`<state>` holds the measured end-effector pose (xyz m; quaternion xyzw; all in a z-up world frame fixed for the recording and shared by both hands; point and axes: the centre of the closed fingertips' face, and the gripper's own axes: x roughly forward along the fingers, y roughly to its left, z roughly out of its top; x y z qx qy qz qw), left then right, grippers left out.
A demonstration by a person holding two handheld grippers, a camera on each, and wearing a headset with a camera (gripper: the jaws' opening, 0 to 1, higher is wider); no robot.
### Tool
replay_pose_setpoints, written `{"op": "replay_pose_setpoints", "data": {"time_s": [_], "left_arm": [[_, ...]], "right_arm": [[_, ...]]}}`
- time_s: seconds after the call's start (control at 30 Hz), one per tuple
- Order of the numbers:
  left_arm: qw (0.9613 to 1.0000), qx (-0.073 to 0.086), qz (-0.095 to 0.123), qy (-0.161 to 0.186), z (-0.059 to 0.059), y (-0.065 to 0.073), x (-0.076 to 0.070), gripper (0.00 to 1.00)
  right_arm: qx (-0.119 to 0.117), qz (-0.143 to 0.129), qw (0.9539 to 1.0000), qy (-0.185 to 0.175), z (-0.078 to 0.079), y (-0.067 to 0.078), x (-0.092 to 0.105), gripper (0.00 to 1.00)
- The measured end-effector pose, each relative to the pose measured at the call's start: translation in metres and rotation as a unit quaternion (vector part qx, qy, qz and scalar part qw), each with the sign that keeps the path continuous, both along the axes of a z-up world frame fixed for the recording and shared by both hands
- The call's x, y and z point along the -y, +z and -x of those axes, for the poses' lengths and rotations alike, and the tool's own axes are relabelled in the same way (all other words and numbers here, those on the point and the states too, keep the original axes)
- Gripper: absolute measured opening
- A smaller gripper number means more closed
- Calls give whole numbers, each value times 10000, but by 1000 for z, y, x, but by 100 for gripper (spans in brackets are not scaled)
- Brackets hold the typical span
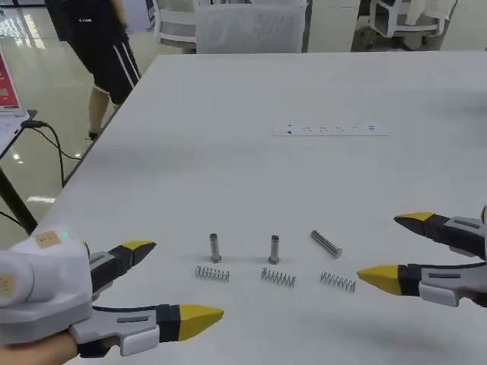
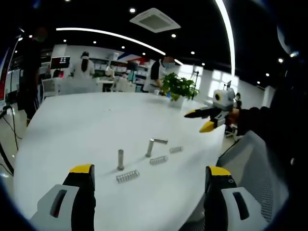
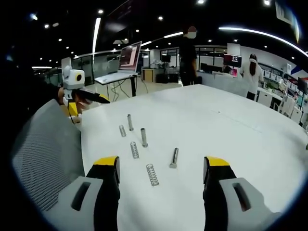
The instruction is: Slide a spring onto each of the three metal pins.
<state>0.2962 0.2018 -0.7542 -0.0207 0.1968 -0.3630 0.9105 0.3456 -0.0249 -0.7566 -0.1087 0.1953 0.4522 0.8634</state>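
Hovering open and empty, the left gripper and right gripper flank three pins, with springs lying just nearer.

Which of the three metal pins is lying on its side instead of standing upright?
The rightmost pin, the one closest to the right gripper, lies flat on the table. The left pin and the middle pin both stand upright.

The frame's right edge cuts off the right gripper; marks on the white strip are too small to read.
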Motion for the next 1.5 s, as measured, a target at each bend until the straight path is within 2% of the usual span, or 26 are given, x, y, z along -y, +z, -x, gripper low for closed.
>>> {"op": "replay_pose_setpoints", "data": {"time_s": [0.3,0.53,0.8,0.97,1.07,1.5], "left_arm": [[9999,89,-4,104,-4,10,-3,92],[9999,120,-48,90,-6,13,-2,92],[9998,201,-73,30,-13,21,4,91],[9994,336,-113,-61,-14,31,10,91],[9993,345,-104,-55,-16,31,10,91],[9997,186,-95,-103,-11,17,13,91]], "right_arm": [[37,15,10000,18,-2,3,2,70],[51,-72,10000,12,-7,3,-4,69],[66,-33,10000,21,-13,3,-1,69],[97,-48,9999,-38,-18,4,3,68],[103,-46,9999,-35,-17,5,3,68],[29,26,9999,-116,-7,-1,12,67]]}}
